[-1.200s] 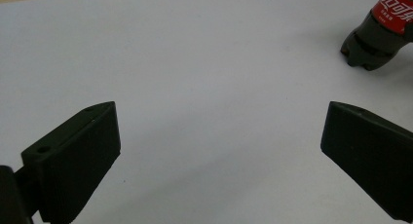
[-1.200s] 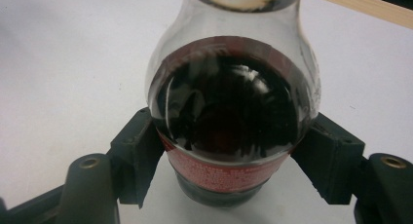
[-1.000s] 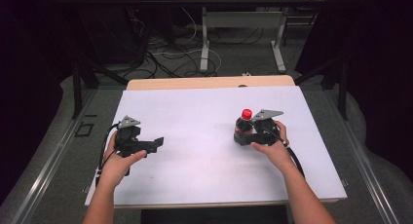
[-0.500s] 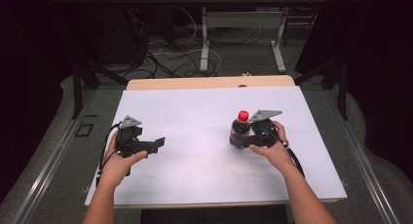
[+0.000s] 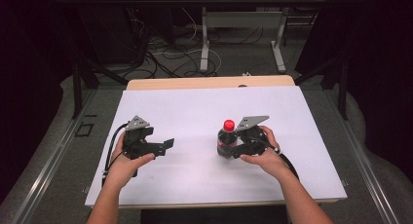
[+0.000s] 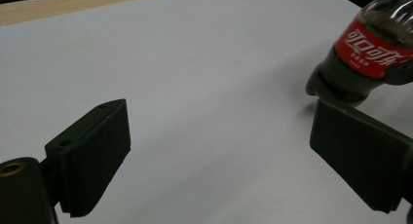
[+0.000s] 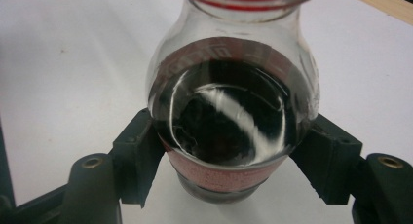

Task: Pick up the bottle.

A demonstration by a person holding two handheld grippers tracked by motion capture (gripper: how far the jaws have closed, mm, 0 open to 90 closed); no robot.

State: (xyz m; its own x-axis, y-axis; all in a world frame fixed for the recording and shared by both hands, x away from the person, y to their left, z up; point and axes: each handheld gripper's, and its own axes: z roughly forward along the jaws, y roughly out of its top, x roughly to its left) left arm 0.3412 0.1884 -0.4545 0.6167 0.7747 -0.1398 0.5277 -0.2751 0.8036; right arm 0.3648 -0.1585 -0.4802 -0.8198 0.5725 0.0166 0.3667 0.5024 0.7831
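While the cola bottle (image 5: 227, 139) is pinched at its label by the right gripper (image 5: 233, 147) near the worktop's (image 5: 302, 136) middle, the left gripper (image 5: 168, 145), jaws spread but just been closing with nothing between, is held apart; the cap should probably be gripped next.

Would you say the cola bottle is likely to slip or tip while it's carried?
The cola bottle looks mostly full, so probably heavy for its size. Its smooth rounded wall may slip, though the right gripper clamps its label band. Tall and narrow, it might tip if nudged.

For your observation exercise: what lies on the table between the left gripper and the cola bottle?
Nothing: in the high view, only bare white table separates the left gripper from the cola bottle.
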